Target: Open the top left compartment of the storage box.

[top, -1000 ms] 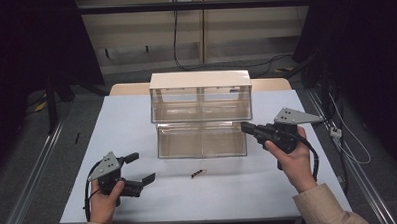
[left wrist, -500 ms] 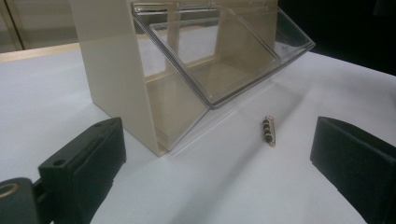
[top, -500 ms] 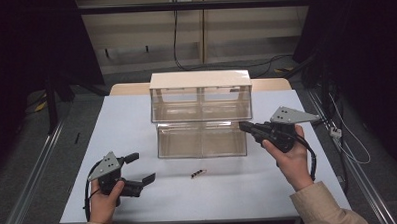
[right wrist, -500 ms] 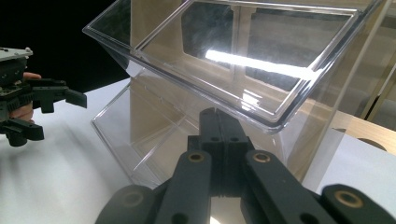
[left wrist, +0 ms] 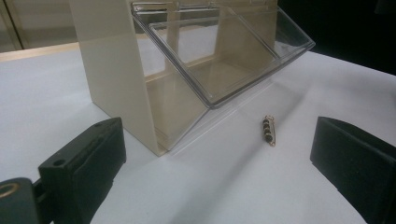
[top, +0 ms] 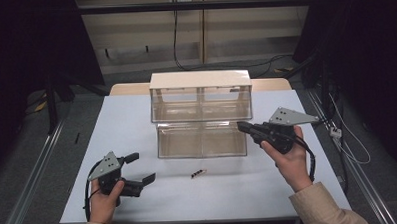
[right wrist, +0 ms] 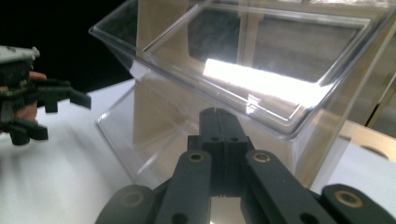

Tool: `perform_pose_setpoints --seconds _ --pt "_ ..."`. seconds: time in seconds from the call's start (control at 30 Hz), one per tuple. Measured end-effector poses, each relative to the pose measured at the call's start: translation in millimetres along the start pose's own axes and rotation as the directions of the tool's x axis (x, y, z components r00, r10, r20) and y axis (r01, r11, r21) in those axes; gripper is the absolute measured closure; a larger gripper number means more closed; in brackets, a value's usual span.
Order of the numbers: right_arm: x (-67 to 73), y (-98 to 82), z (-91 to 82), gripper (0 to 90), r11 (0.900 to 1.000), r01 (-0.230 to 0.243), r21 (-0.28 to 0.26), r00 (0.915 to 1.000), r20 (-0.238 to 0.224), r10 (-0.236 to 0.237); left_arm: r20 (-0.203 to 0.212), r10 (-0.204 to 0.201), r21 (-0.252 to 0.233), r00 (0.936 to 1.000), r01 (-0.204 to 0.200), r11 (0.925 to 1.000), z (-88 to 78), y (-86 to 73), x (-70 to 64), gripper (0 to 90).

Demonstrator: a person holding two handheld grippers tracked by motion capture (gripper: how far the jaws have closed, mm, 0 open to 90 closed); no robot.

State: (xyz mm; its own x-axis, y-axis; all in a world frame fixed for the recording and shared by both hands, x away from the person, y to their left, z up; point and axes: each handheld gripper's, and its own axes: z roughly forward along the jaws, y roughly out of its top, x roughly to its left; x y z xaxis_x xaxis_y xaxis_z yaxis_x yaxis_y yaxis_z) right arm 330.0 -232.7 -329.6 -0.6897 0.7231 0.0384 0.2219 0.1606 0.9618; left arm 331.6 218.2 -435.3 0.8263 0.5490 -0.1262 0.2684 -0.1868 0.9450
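Fingers [right wrist: 219, 140] shut, seemingly touching clear bin [right wrist: 243, 79].

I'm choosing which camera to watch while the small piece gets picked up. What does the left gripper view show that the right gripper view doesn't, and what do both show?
The left gripper view looks between its own open left gripper at the small slim brown-and-black clip-like piece lying on the white table.

The right gripper view has its own shut right gripper, tips close to the bin, with the left gripper farther off.

Both share the clear plastic tilt-out bin in its cream cabinet, open, and the table.
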Motion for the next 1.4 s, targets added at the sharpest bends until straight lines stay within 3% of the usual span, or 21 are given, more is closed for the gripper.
perform_pose_setpoints --seconds 0.1,0.3,0.8,1.4 --pt "-0.8 7.3 -1.8 90.0 1.0 -0.016 -0.019 0.9999 0.003 0.016 0.0 0.001 0.0 1.0 -0.001 1.0 -0.1 0.1 -0.2 3.3" --pt "2.7 12.7 0.2 90.0 1.0 0.01 0.0 0.9999 -0.007 -0.01 0.001 0.007 0.001 1.0 -0.007 1.0 -1.1 0.4 0.8 3.3" --pt "1.6 34.6 -3.9 90.0 1.0 0.014 -0.02 0.9997 -0.018 -0.015 0.019 0.001 0.0 0.9998 -0.001 1.0 1.7 1.1 1.8 3.3" --pt "-1.3 56.9 -4.3 90.0 0.999 0.031 -0.015 0.9994 -0.013 -0.031 0.008 -0.006 -0.006 1.0 0.006 1.0 3.5 1.8 1.0 3.3"
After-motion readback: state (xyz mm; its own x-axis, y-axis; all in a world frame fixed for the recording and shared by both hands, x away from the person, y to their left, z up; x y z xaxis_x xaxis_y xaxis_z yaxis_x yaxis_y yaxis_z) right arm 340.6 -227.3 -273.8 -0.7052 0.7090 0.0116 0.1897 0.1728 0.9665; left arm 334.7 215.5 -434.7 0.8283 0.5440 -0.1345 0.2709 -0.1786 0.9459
